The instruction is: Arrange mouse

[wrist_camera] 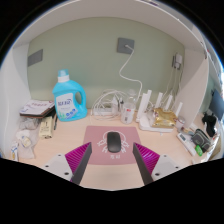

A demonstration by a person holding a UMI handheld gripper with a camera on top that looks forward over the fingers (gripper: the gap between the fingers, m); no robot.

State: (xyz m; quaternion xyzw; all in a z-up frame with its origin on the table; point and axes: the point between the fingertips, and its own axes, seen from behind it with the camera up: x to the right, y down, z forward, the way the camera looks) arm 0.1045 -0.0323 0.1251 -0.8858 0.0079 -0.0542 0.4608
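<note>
A dark grey computer mouse (114,142) lies on a pink mouse mat (97,134) on a light wooden desk (50,158). My gripper (112,160) is open, with its magenta pads (78,156) spread wide to either side. The mouse sits just ahead of the fingertips, between their lines, with a clear gap on both sides. Nothing is held.
A blue detergent bottle (67,97) stands at the back left, with small boxes and clutter (38,115) beside it. White bottles and cables (125,105) stand behind the mat, a white tray with items (160,118) to the right, and a wall socket (125,45) above.
</note>
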